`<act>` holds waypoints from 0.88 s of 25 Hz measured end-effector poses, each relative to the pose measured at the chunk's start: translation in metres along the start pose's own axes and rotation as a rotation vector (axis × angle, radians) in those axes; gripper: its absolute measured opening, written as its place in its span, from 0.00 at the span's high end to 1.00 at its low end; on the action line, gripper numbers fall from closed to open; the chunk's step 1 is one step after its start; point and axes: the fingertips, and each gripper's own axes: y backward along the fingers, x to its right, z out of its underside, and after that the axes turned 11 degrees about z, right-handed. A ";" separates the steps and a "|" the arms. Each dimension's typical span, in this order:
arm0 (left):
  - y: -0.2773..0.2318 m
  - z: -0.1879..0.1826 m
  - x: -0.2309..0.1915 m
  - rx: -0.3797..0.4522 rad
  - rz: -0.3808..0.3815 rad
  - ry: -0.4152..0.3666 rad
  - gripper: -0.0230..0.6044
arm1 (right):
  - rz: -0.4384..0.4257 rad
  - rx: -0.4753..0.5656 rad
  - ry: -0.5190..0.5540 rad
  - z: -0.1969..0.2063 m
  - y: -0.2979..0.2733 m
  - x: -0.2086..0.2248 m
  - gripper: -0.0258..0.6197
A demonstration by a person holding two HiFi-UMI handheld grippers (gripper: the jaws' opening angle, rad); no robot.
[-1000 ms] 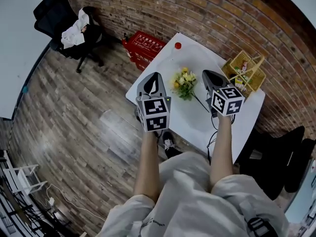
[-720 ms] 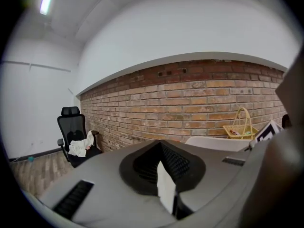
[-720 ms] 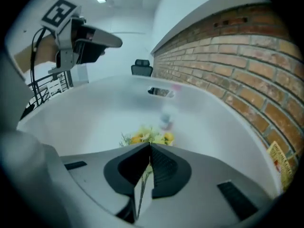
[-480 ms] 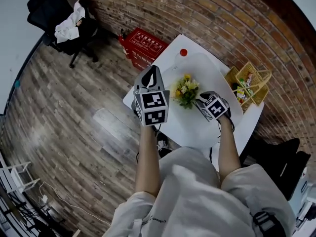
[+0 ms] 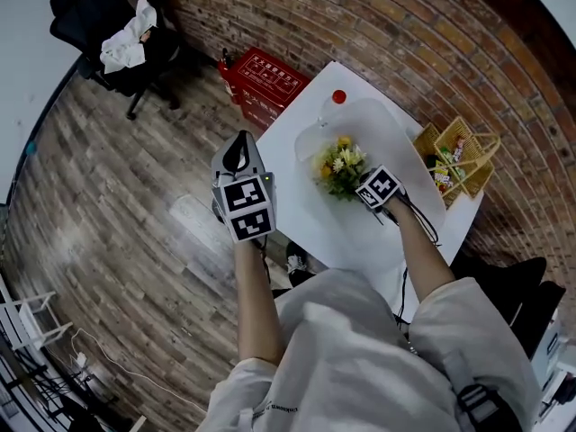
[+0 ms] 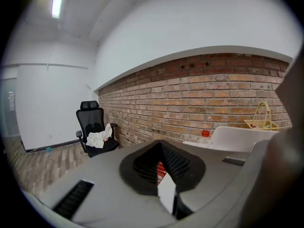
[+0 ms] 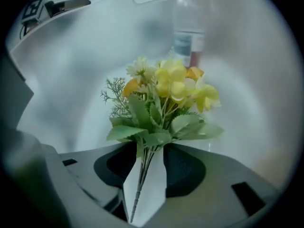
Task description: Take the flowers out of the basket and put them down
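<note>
At centre-left of the head view, out past the tabletop's [image 5: 355, 232] edge, the left claw [image 5: 239, 154] is pressed together with nothing in it. In mid-frame the flowers [image 5: 340, 163] lie on the white tabletop. Their stems run between the jaws of the right claw [image 5: 362, 185], which have just been spreading and now gape wider than the stems. The basket [image 5: 457, 156] sits at the upper right.

The head view looks steeply down from high over the table [image 5: 333, 223]; the left gripper view, off the table's left side, faces almost level toward the brick wall [image 6: 213, 99] behind it; the right gripper view sits close above the table, looking down on the flowers [image 7: 166, 94], which the head view also shows.
</note>
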 end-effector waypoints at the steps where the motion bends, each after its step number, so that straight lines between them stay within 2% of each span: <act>1: 0.001 -0.002 0.000 0.000 0.001 -0.007 0.93 | -0.008 0.007 -0.033 -0.002 -0.003 0.000 0.64; 4: 0.009 -0.006 0.001 0.004 0.003 -0.037 0.93 | -0.038 0.003 -0.103 0.000 -0.008 0.000 0.69; 5: 0.011 -0.006 -0.001 0.004 0.001 -0.043 0.93 | -0.046 -0.003 -0.122 0.001 -0.008 0.001 0.78; 7: 0.015 -0.005 -0.005 0.000 0.002 -0.048 0.93 | -0.076 -0.031 -0.190 0.005 -0.006 -0.001 0.83; 11: 0.017 -0.017 -0.010 -0.001 0.010 -0.081 0.93 | -0.146 -0.016 -0.354 -0.001 0.021 -0.005 0.85; 15: 0.015 -0.043 0.001 0.046 0.041 -0.082 0.93 | -0.107 0.098 -0.431 -0.022 0.067 0.006 0.85; 22: -0.010 -0.080 0.050 0.121 0.187 -0.093 0.93 | -0.071 0.385 -0.624 -0.040 0.152 0.008 0.85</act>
